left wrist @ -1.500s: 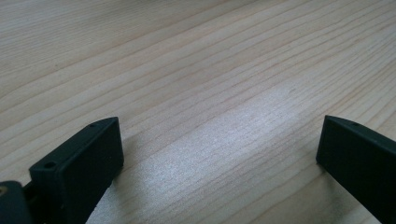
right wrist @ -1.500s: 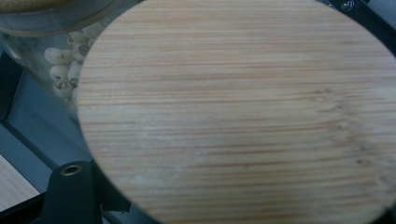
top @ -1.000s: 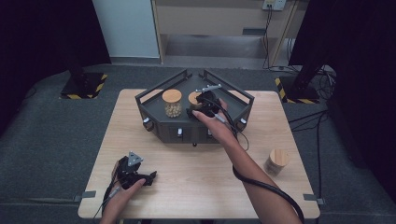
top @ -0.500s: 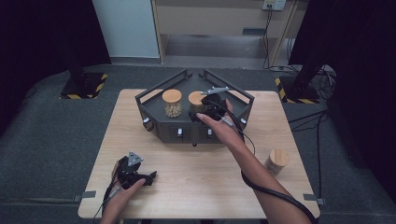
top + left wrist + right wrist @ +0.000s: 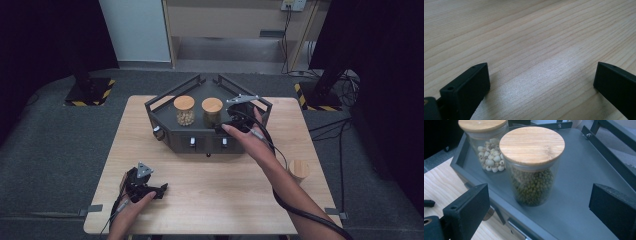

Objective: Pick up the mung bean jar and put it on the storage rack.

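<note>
Right gripper point(image 5: 229, 123) fingers point(image 5: 466, 212) spread wide, just been opening, gripping nothing; green-bean jar point(image 5: 532, 165) standing free between and beyond them in the right gripper view, touched by neither pad, upright on the grey tray point(image 5: 579, 195). Seen from the high view: right gripper held by the right hand point(image 5: 250, 140) over the front right part of the tray, just beside the green-bean jar point(image 5: 212, 111). Left gripper point(image 5: 147, 187) fingers point(image 5: 466, 90) also wide apart, holding nothing, bare wooden surface point(image 5: 529, 50) between them; gripper resting low at the front left of the surface point(image 5: 200, 200), well apart from the tray. Counted: two lidded glass jars on the tray, one of green beans, one of pale round seeds point(image 5: 184, 110), side by side and near each other, both with wooden lids; one more wooden-lidded container point(image 5: 299, 171) alone at the right edge of the surface, contents too small to tell. One tray point(image 5: 165, 102), dark grey, angular, with raised rails and small knobs along its front wall. Pale-seed jar point(image 5: 489, 147) behind and left of the green-bean jar in the right gripper view, partly hidden by it. Nothing between the right fingers and the green-bean jar; tray rail point(image 5: 609, 135) off to the right. Cable point(image 5: 300, 212) trailing from the right gripper along the forearm.
</note>
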{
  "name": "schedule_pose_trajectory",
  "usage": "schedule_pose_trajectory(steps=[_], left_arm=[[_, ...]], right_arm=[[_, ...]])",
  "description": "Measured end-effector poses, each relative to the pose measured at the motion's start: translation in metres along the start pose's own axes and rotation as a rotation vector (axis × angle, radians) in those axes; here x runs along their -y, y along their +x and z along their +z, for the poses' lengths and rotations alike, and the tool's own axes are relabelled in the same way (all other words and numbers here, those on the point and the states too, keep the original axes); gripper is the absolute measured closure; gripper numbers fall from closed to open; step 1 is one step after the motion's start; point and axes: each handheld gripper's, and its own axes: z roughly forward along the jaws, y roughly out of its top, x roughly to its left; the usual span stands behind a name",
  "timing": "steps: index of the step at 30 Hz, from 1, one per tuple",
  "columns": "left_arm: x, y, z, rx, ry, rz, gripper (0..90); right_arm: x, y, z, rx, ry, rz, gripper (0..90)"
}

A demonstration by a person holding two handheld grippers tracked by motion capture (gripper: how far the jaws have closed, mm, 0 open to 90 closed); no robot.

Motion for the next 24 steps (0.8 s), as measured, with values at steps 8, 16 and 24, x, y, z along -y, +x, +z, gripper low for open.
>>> schedule_pose_trajectory(steps=[8,16,24], left_arm=[[0.0,0.0,0.0,0.0,0.0,-0.001,0.0],[0.0,0.0,0.0,-0.002,0.0,-0.002,0.0],[0.0,-0.001,0.0,-0.002,-0.001,-0.003,0.0]], right_arm=[[0.007,-0.007,-0.021,-0.01,0.016,-0.039,3.5],[0.021,-0.018,-0.041,0.002,0.04,-0.062,3.4],[0.038,-0.028,-0.061,0.011,0.044,-0.057,3.4]])
